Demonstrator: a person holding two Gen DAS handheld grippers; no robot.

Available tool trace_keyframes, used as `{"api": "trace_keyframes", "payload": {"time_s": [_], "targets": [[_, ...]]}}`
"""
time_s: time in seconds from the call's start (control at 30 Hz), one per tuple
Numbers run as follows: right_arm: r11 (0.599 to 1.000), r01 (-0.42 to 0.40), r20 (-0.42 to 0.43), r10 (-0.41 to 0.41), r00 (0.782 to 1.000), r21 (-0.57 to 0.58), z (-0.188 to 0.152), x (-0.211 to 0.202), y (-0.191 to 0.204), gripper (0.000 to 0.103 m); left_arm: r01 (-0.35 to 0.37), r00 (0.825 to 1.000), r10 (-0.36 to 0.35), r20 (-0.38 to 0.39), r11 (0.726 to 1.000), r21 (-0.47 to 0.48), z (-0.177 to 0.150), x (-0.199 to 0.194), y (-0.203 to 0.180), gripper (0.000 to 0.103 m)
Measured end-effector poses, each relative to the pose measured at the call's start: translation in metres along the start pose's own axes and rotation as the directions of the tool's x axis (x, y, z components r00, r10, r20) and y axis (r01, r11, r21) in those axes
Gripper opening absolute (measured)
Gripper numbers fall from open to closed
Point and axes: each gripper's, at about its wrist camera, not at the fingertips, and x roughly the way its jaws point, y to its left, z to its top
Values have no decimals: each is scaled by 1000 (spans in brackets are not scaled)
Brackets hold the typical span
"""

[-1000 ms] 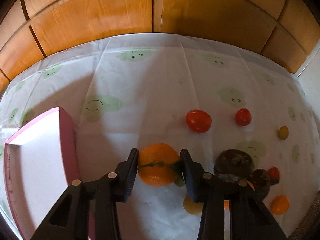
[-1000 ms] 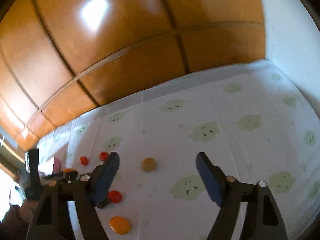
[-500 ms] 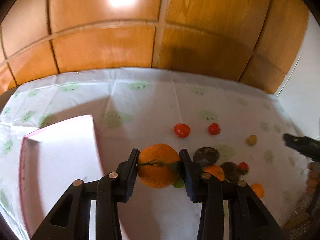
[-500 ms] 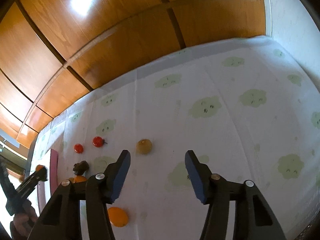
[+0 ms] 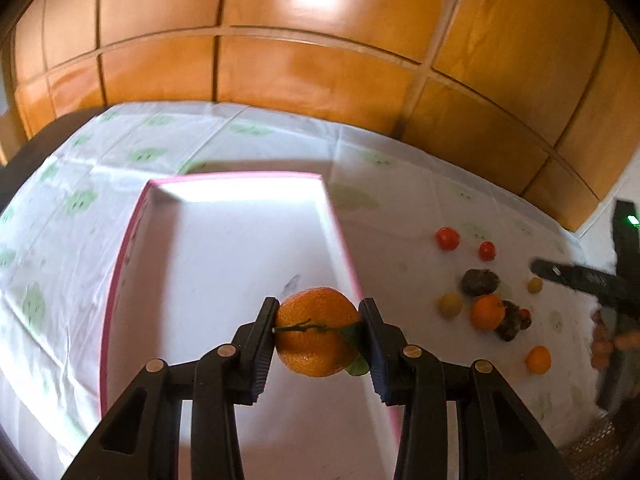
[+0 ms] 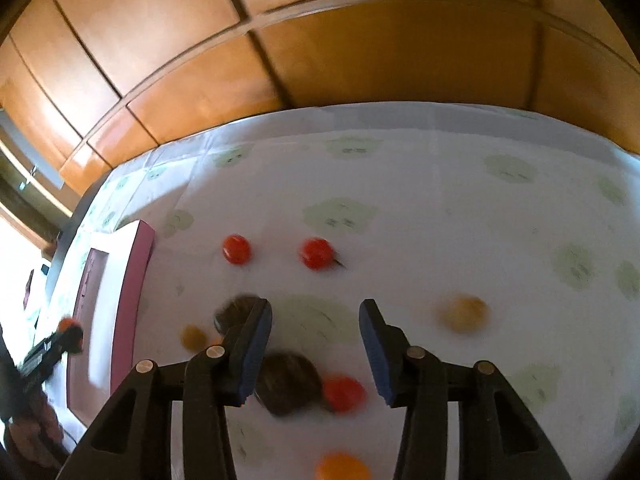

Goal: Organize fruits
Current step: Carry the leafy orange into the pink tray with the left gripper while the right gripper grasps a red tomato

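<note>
Above the tray (image 5: 224, 264), orange (image 5: 316, 332) stem lies crosswise.

An orange mandarin (image 5: 316, 332) with a thin stem and green leaf hangs pinched between the jaws above the right part of the pink-rimmed white box (image 5: 224, 178). At the box's 3 o'clock, on the cloth, lie two red tomatoes (image 5: 447, 238), a dark brown fruit (image 5: 480, 282), a yellowish one (image 5: 450, 305), a smaller orange (image 5: 487, 312) touching another dark fruit (image 5: 510, 320), and a small orange one (image 5: 538, 359) nearest.
</note>
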Motion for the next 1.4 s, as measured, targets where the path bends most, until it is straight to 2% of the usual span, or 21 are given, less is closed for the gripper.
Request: {"api": "trace_keyframes", "payload": {"time_s": [0.1,0.3,0.4,0.5,0.73,0.93,1.07,1.2,1.4], "targets": [[1000,18,-23,-18,1000,-14,13,23,9,46,-3,1000,3,-13,1000,-26,-10,-3,14,41],[991,124,-100,-129,987,-52,23,61,8,46,-22,1000,21,-20,998,-62,-10,0,25,41],[987,146,-83,-151,985,-71,19,65,5,30,-20,999,18,-30,997,-74,-7,4,28,41],[987,143,-81,-149,986,-78,18,64,3,26,-11,999,6,-53,995,-101,-2,14,28,41],[989,131,-84,-137,987,-75,17,61,2,26,-31,995,22,-93,994,-100,13,43,14,41],[988,134,-81,-140,987,-75,17,62,4,26,-97,990,86,-109,991,-94,34,70,15,42],[988,134,-76,-140,987,-77,17,62,3,26,-126,988,117,-97,988,-90,40,75,17,44],[988,137,-75,-143,987,-74,16,61,3,26,-145,989,142,-44,987,-74,36,57,13,64],[986,155,-52,-158,986,-57,15,54,3,25,-163,986,165,32,985,-53,19,22,6,70]]}}
